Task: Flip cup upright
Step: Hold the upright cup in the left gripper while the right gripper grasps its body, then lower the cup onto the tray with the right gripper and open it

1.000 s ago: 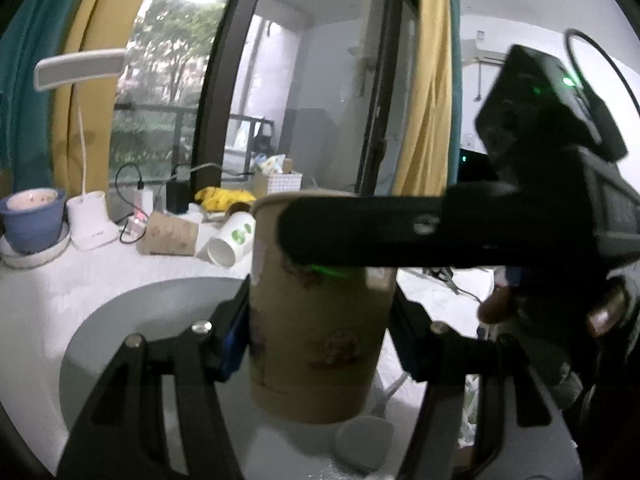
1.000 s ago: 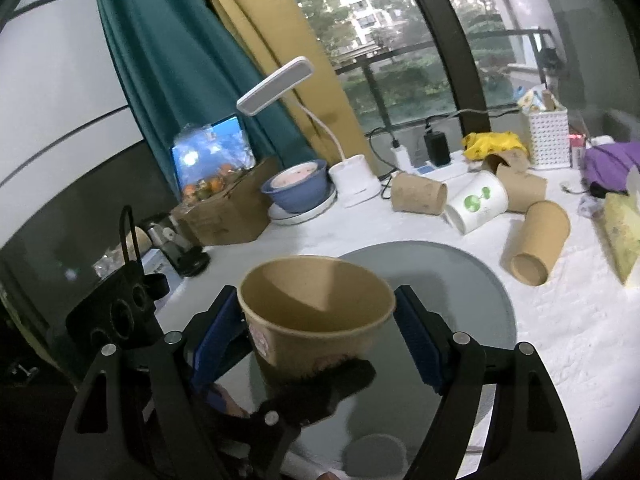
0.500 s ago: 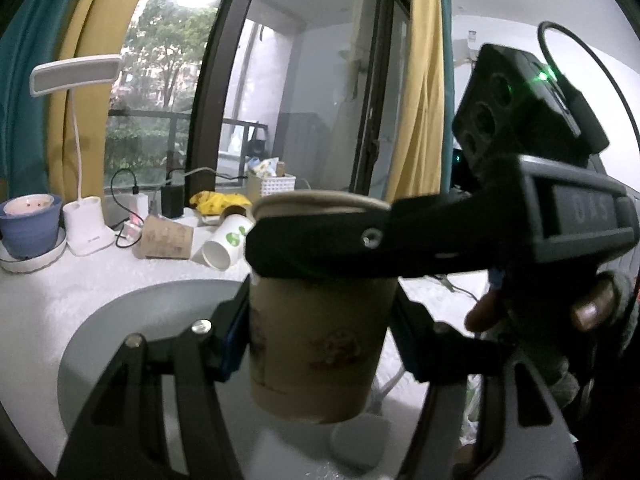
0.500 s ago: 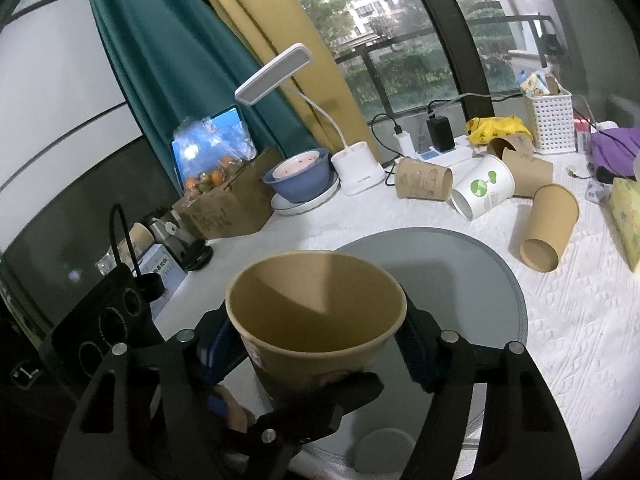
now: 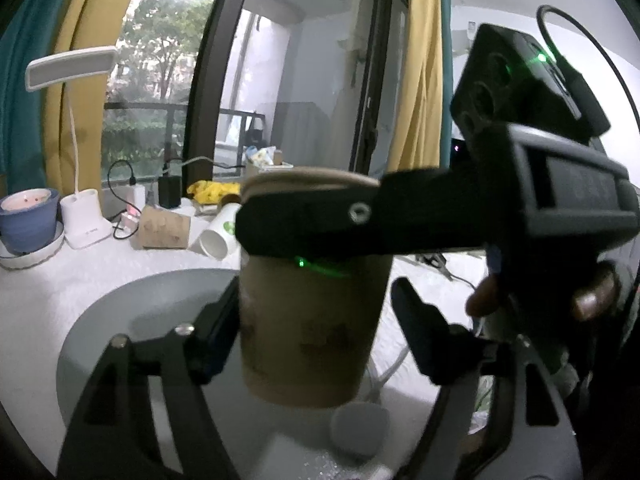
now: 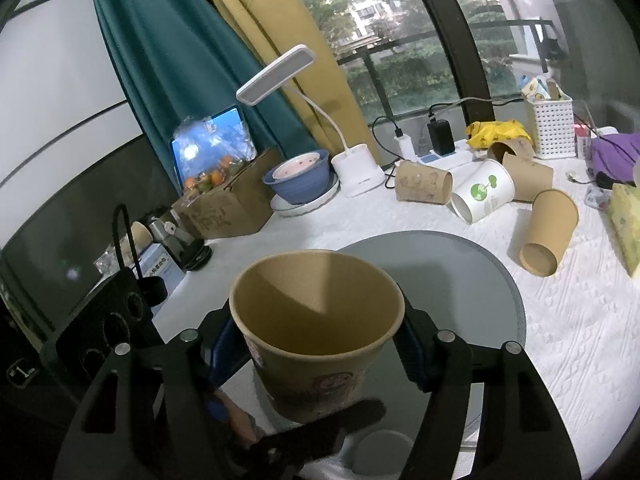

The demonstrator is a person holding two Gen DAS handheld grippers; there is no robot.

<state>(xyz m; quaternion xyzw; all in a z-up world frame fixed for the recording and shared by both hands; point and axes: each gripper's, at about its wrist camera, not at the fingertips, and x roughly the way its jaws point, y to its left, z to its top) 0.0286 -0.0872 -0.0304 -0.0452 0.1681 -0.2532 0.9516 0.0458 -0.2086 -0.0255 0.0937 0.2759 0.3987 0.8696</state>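
Observation:
A brown paper cup with small printed figures stands upright in the air above the grey round mat. It also shows in the right wrist view, mouth up and empty. My right gripper is shut on its upper wall, near the rim. My left gripper is around the cup lower down; its left pad touches the cup, its right pad stands a little apart. The right gripper's finger crosses the cup's rim in the left wrist view.
Several paper cups lie on their sides at the back of the white table: brown ones and a white one. A desk lamp, a blue bowl, a cardboard box and a white basket stand behind.
The cup has risen a little and come closer to both cameras. My left gripper's right pad has opened away from the cup's side. My right gripper keeps its hold.

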